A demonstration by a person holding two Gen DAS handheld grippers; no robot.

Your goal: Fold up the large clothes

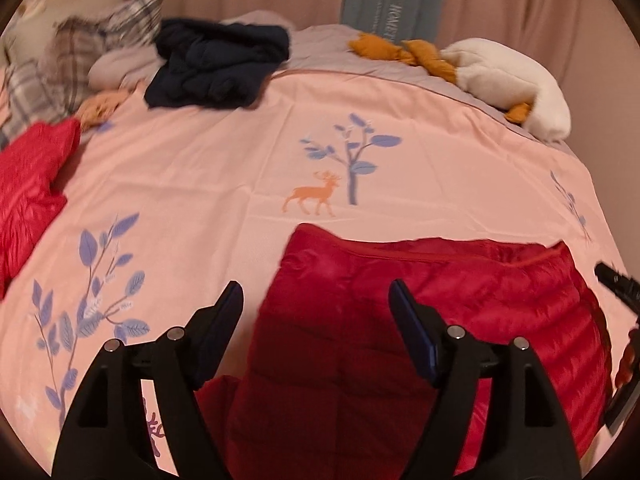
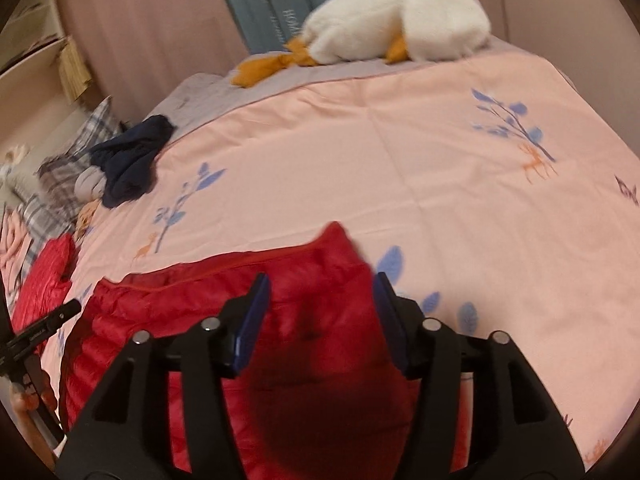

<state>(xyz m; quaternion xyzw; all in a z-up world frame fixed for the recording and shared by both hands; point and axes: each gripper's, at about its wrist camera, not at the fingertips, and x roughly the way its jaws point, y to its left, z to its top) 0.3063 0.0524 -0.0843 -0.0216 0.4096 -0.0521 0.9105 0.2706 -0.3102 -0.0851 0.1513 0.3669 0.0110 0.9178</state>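
Note:
A red puffer jacket [image 1: 400, 320] lies folded on the pink bed cover [image 1: 208, 168], close in front of both grippers. My left gripper [image 1: 316, 296] is open above the jacket's left part, its pads clear of the fabric. In the right wrist view the same jacket [image 2: 320, 320] fills the bottom centre. My right gripper [image 2: 322, 292] is open over its right end, with the fabric lying below and between the fingers but not pinched. Each gripper shows at the other view's edge: the right gripper [image 1: 616, 284] and the left gripper [image 2: 40, 328].
A second red garment [image 1: 28, 192] lies at the left edge of the bed. A crumpled navy garment [image 1: 216, 64] and plaid pillows [image 1: 80, 48] sit at the far left. A white plush goose [image 2: 400, 20] rests along the far edge by the curtain.

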